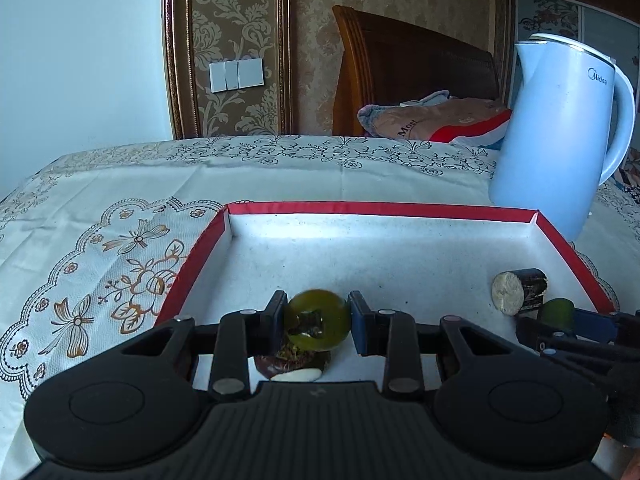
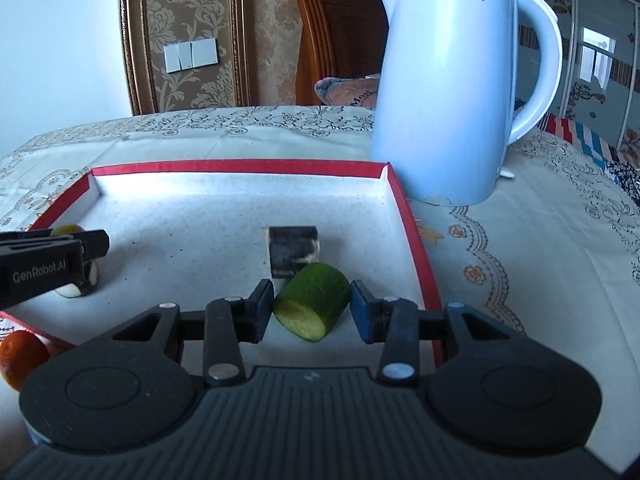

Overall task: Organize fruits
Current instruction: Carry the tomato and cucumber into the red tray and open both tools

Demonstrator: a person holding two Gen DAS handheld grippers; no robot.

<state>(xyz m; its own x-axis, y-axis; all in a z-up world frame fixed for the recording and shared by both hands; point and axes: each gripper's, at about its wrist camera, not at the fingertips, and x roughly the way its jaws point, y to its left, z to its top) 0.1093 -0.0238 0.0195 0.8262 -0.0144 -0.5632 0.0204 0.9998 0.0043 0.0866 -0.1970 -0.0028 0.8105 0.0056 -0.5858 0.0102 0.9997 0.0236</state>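
Left gripper [image 1: 318, 322] clamped on green fruit [image 1: 318, 320], right gripper [image 2: 312, 306] on cucumber chunk [image 2: 314, 300]; red-rimmed tray [image 2: 240, 168] holds dark cylinder piece [image 2: 292, 252].

"Midea" on the kettle [image 2: 452, 92], upper side; "GenRobot.AI" on the left gripper [image 2: 94, 245], 9 o'clock; "Most" on the pillow [image 1: 432, 120].

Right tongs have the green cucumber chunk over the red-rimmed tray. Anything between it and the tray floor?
Nothing visible directly below. The right tongs grip the cucumber chunk above bare floor of the tray. The nearest thing is a dark-skinned cut piece lying just beyond it. The left tongs, holding a yellow-green piece, are off to the left.
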